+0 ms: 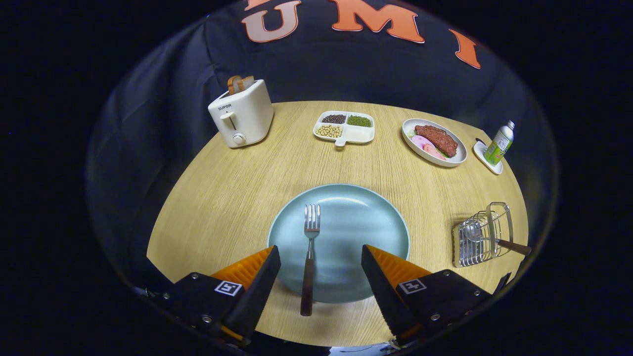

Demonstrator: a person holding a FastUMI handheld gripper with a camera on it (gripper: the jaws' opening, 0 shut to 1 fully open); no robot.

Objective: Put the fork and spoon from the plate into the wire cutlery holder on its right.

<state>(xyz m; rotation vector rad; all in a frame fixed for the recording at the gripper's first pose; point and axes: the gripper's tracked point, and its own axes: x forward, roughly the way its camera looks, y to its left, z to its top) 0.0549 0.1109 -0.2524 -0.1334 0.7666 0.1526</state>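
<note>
The claw (320, 267) hangs over the near edge of the table with its two fingers (257, 277) spread wide, gripping nothing and touching nothing that I can make out. Between them lies the fork (309, 257), lengthwise along the fingers, its tines pointing away on the pale blue plate (368, 222) and its dark handle running back over the plate's near rim onto the wooden table (222, 198). The fork sits a little closer to the left finger than to the right one, with clear space on both sides. The plate itself is round and bare apart from the fork, and the fingertips overlap its near edge as seen from the gripper camera; whether they rest on it or hover above it I cannot tell. Off to the right of the plate, near the table's edge, stands the wire cutlery holder (482, 237), and the spoon (494, 240) is already lying in it, its bowl toward the plate side and its dark handle sticking out to the right past the wires. Farther back on the table, a cream toaster (242, 116) with bread in its slot stands at the left, a white divided tray (344, 129) of beans and seeds sits in the middle, an oval dish (434, 142) with meat and slices of food lies to the right, and a small bottle (499, 143) stands on a white coaster beyond that.
</note>
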